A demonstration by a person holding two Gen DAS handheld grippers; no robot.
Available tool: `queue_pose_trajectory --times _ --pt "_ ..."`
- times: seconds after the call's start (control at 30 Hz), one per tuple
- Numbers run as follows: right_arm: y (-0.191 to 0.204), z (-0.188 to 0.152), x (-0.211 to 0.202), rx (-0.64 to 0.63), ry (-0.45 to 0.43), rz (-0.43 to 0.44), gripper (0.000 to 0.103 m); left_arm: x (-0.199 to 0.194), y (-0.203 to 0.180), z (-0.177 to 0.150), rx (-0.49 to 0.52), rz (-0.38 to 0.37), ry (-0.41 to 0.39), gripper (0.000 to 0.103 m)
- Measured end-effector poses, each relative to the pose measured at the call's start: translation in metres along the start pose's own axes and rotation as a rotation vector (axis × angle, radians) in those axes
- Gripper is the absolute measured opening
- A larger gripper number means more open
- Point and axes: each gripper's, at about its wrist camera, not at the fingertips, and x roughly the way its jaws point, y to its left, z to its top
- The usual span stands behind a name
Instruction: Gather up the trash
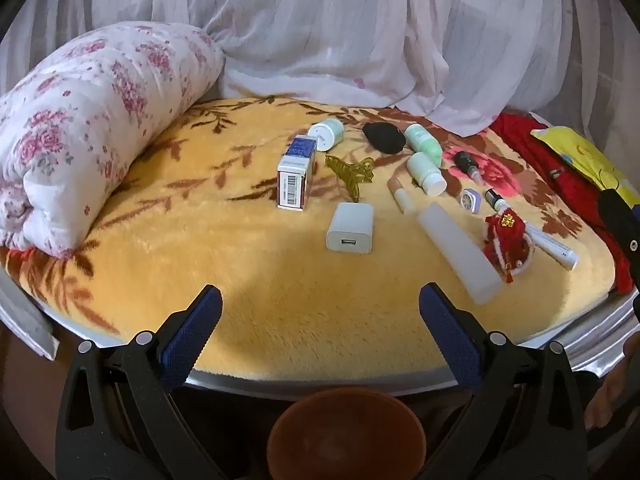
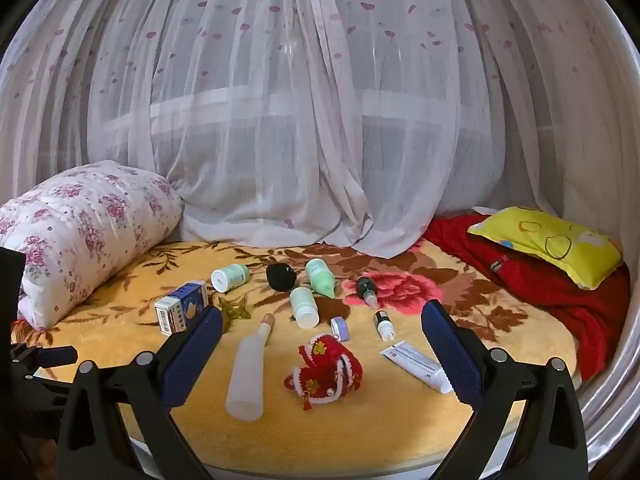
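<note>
Small items lie scattered on a yellow floral blanket (image 1: 248, 272): a blue-and-white box (image 1: 295, 174), a white USB charger (image 1: 350, 229), a gold hair claw (image 1: 351, 174), green-and-white bottles (image 1: 425, 168), a white tube (image 1: 460, 254), a red knitted ornament (image 1: 506, 240) and small dropper bottles. My left gripper (image 1: 320, 312) hangs open over the blanket's near edge, nothing between its fingers. My right gripper (image 2: 322, 334) is open too, with the red ornament (image 2: 326, 372) and the white tube (image 2: 248, 376) lying on the blanket beyond its fingers. A brown bowl (image 1: 346, 436) sits below the left gripper.
A rolled floral quilt (image 1: 88, 128) fills the left side. A red blanket (image 2: 552, 284) with a yellow pillow (image 2: 552, 244) lies at the right. Sheer curtains (image 2: 320, 120) hang behind. A silver rim (image 1: 592, 340) edges the bed.
</note>
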Motion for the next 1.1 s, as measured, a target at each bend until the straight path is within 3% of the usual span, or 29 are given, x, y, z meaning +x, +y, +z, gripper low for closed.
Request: queue_pose_trajectory --times 0.4,0.87,1.1 --pt "-0.002 -0.002 0.0 -0.004 0.002 -0.02 0.098 -0.002 0.003 -0.006 -0.021 0.049 -0.045 0.096" --pt "0.001 -0.006 0.009 -0.013 0.042 -0.036 0.098 0.005 0.009 -0.009 -0.088 0.056 0.03 0.096" --pt "0.002 -0.005 0.008 -0.004 0.036 -0.034 0.098 -0.002 0.002 -0.011 -0.051 0.038 0.006 0.096"
